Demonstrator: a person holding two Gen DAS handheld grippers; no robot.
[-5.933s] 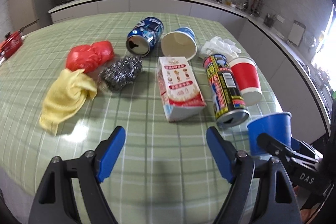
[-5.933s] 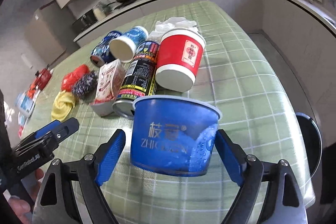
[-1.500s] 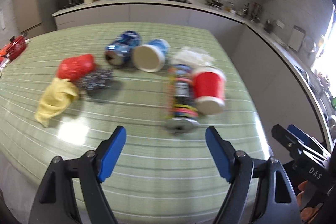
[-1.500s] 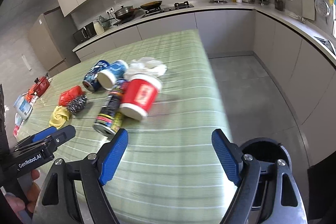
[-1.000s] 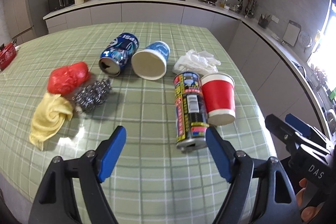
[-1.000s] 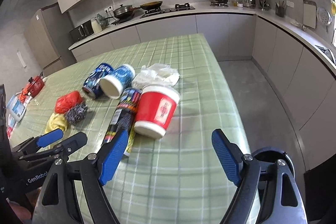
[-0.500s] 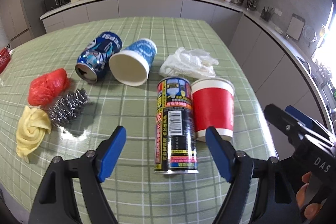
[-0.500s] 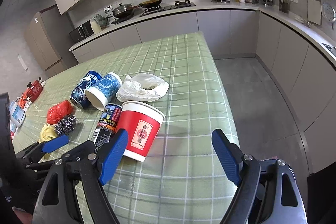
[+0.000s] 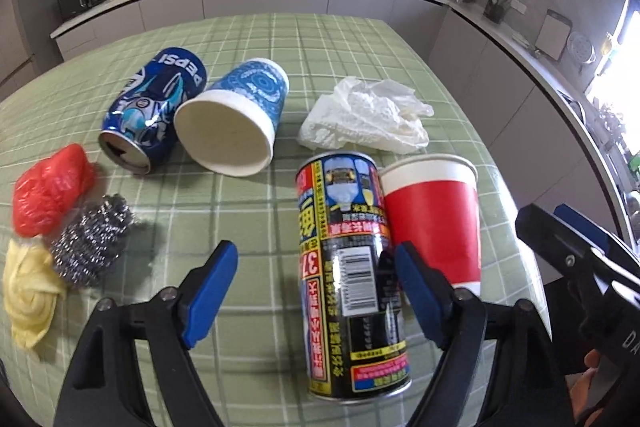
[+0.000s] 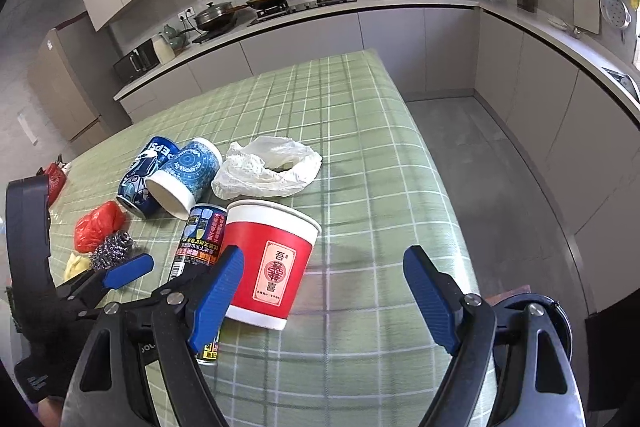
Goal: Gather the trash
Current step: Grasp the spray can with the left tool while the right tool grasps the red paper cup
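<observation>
A tall black, red and yellow can [image 9: 348,267] lies on its side on the green checked table [image 9: 256,307]. My left gripper [image 9: 314,291] hovers over it. Its jaws are opening, with the can between them close to the right pad [image 9: 416,291], and the pads do not press it. A red paper cup [image 10: 272,267] lies against the can. My right gripper [image 10: 324,295] stands open above the cup, which is by the left pad [image 10: 218,291]. The left gripper's blue pad [image 10: 128,273] shows beside it.
Farther back lie a Pepsi can [image 9: 154,107], a blue paper cup [image 9: 236,123] and a white plastic bag [image 9: 368,115]. At left are a red bag [image 9: 48,187], a steel scourer [image 9: 92,243] and a yellow cloth [image 9: 30,295]. A dark round bin [image 10: 532,303] stands on the floor right of the table.
Both grippers have come forward and down toward the tall can and the red cup, which now fill more of each view. The carton and the blue tub seen earliest are gone from the table.
</observation>
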